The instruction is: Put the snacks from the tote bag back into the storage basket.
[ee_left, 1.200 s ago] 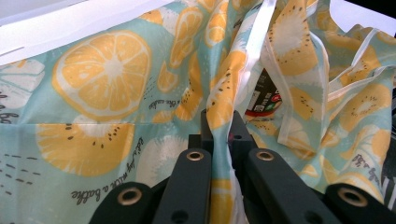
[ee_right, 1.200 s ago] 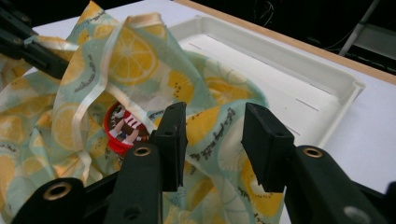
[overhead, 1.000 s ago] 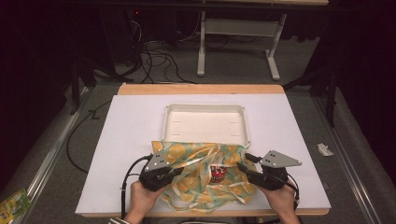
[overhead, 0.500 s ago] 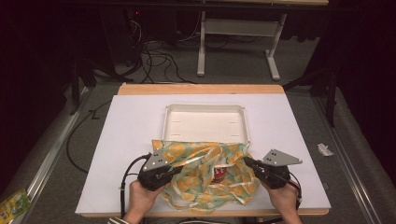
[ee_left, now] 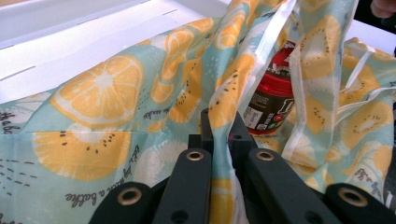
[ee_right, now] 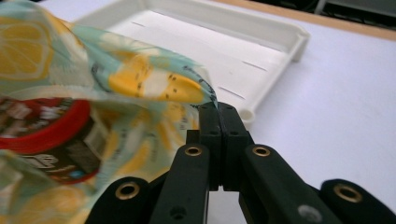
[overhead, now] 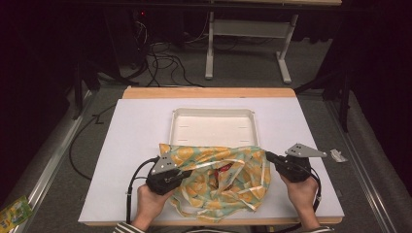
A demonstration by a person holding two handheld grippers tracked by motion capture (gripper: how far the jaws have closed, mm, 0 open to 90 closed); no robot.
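A cloth bag (overhead: 218, 179) printed with orange and lemon slices on pale green is spread on the near half of the white table (overhead: 126, 145), its far edge lying against the near rim of a shallow white tray (overhead: 212, 127) at the middle of the table. White ribbon handles (overhead: 228, 167) are strewn across the cloth.

The left gripper (overhead: 187, 172) is held at the bag's left side, and in the left gripper view (ee_left: 219, 126) its jaws are seen clamped on a fold of the printed cloth, which rises between them. The right gripper (overhead: 268, 156) is held at the bag's right edge; its jaws have just been closing, and in the right gripper view (ee_right: 217, 109) they are seen pressed together with the tip of a cloth edge caught between them.

Between the two grippers the mouth of the bag is pulled apart, and a dark jar with a red lid (ee_left: 271, 100) is seen inside it, lying among the folds (overhead: 224, 169). In the right gripper view the jar (ee_right: 44, 130) appears blurred at the near left, partly covered by cloth.
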